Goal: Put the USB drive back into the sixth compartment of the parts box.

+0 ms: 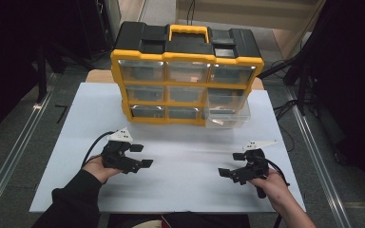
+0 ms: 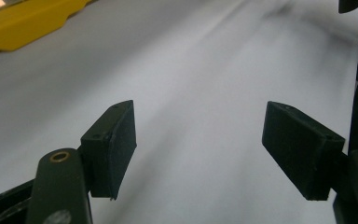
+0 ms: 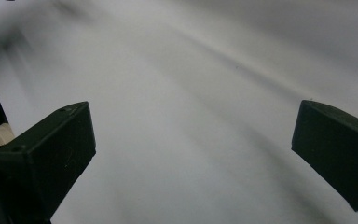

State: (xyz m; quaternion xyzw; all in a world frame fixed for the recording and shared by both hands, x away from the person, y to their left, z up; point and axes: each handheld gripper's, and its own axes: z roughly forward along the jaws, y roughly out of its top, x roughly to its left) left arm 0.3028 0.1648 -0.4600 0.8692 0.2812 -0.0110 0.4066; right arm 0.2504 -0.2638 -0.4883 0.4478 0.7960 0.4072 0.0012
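— Where do your grippers stand?

— Your left gripper [image 1: 142, 156] and right gripper [image 1: 231, 165] both rest low over the white table [image 1: 185, 185], jaws spread wide, nothing between them.

— And the thing to work on?

— The yellow drawer cabinet [image 1: 186, 76] sits at the far edge, well apart from both hands. Its bottom-right clear drawer [image 1: 226, 115] is pulled out.

— What could go wrong for you?

— That drawer juts forward; if you reach in fast with the right gripper you may knock it askew or tip it out. It looks empty, though glare makes that hard to tell. Pushing one-handed could also slide the whole cabinet back.
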